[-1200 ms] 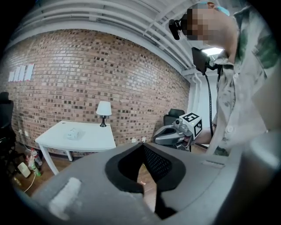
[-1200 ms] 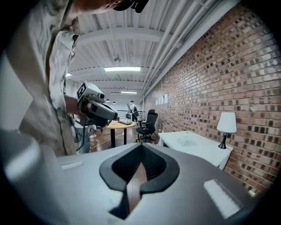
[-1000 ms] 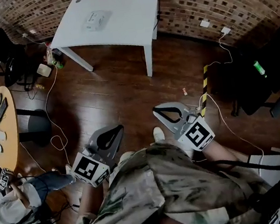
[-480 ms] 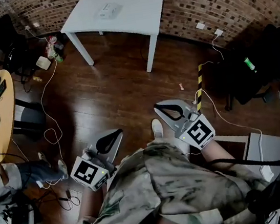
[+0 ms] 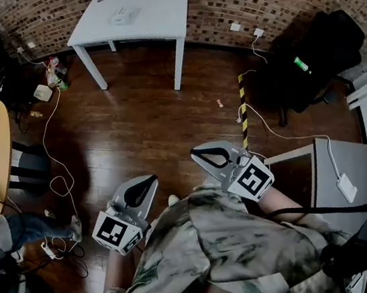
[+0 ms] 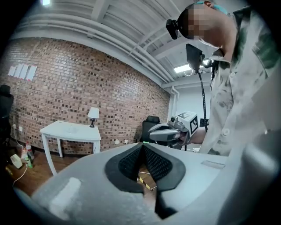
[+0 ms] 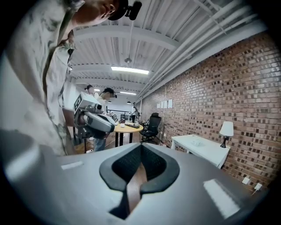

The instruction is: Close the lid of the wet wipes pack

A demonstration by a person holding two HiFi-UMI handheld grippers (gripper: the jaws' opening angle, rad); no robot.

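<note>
View swings slightly; white desk [image 5: 152,19] with wet wipes pack [image 5: 122,13] stays well apart. Left gripper [image 5: 145,185] and right gripper [image 5: 205,154] both pressed together, empty. Lid closing likely not begun.

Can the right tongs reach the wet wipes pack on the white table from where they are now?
Probably not. The right tongs are near the person's body; the wet wipes pack lies on the white table, far across the wood floor.

Jaws together on left hand-held gripper [image 5: 153,178] and right hand-held gripper [image 5: 196,151]
</note>
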